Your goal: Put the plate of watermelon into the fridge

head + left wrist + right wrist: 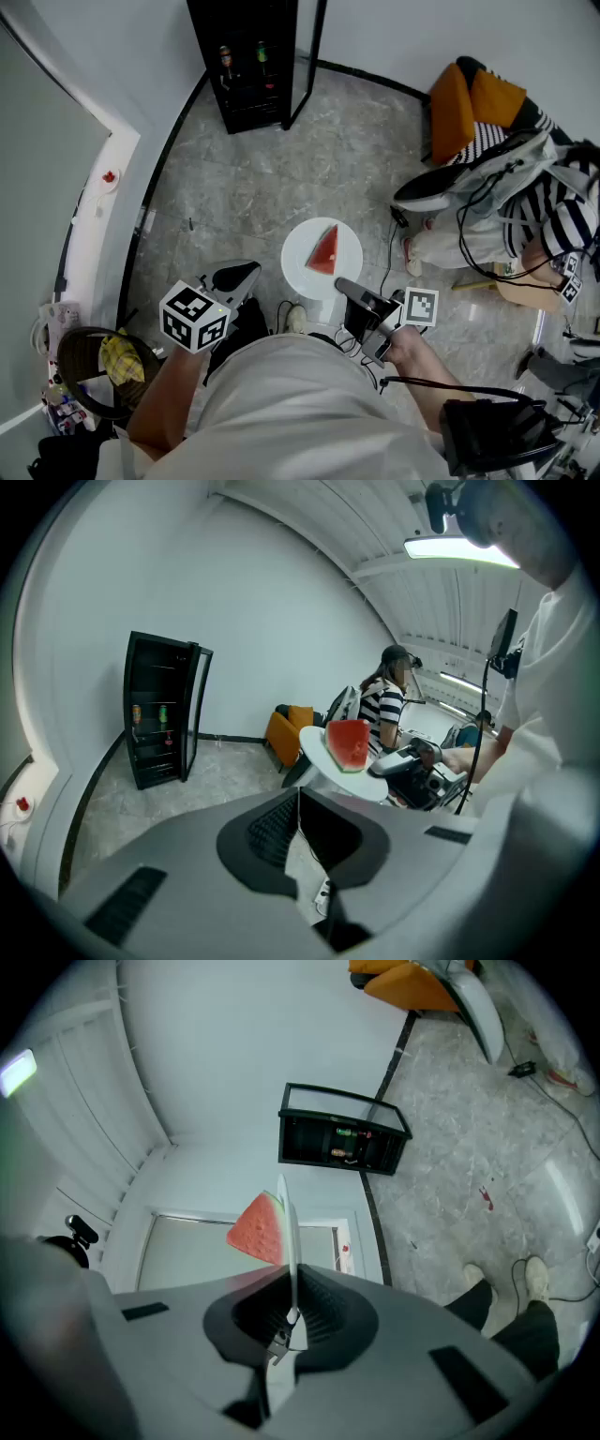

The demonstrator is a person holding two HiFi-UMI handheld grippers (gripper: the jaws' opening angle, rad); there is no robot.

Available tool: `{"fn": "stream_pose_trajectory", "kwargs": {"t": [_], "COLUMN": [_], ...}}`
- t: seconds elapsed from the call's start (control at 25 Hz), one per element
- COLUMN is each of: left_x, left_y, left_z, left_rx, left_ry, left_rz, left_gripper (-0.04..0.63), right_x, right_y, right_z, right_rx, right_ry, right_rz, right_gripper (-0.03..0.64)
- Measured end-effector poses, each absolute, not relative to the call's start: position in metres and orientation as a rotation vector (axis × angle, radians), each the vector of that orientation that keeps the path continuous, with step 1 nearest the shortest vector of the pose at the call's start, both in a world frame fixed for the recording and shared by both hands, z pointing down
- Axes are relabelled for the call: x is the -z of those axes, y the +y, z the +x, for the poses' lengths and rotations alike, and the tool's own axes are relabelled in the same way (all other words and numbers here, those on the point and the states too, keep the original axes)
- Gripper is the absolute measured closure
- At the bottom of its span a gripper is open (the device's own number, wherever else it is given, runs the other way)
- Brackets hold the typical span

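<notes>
In the head view the white plate (305,267) with its wedge of watermelon (324,251) is held above the marble floor (244,192), just in front of the person's body. The right gripper (354,292) pinches its near rim, and the left gripper (236,278) hangs free just to the plate's left. The black fridge (246,66) stands well apart at the far wall, its door (307,58) swung open and drinks on its shelves. Bare floor lies between it and the plate, apart from one small dark speck. To the right sit a person in a striped top (562,220), an orange chair (469,98) and trailing cables (392,253). A basket (80,349) with a yellow cloth stands at the lower left. In the left gripper view the jaws lie together with only a thin seam and nothing between them. Past them the plate is tilted, the open fridge is far to the left, and the seated person is behind. In the right gripper view the jaws are clamped on the plate's thin edge, seen side-on. The watermelon lies on the plate's face, and the fridge is far ahead across open floor.
</notes>
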State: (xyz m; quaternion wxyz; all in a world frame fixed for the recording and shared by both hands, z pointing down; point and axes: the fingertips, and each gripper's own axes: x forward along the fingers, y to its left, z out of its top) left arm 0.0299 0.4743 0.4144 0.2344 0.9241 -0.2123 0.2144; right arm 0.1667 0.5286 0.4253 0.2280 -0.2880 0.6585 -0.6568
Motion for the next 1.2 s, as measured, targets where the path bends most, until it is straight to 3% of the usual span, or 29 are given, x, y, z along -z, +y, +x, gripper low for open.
{"fn": "stream_pose_trajectory", "kwargs": {"t": [0.64,1.2], "left_x": [-0.413,-0.423], "left_y": [0.514,0.424], "left_z": [0.071,0.044], "left_rx": [-0.651,-0.617], "left_ry": [-0.561,-0.419], "left_rz": [2.573,2.581], "left_gripper": [0.581,0.583], "right_x": [-0.443,-0.448], "right_y": [0.570,0.443], "right_z": [0.205,0.162], "right_rx": [1.846,1.825], "right_ry": [1.808,1.831], "right_rz": [-0.834,-0.888], "right_gripper": [0.595,0.595]}}
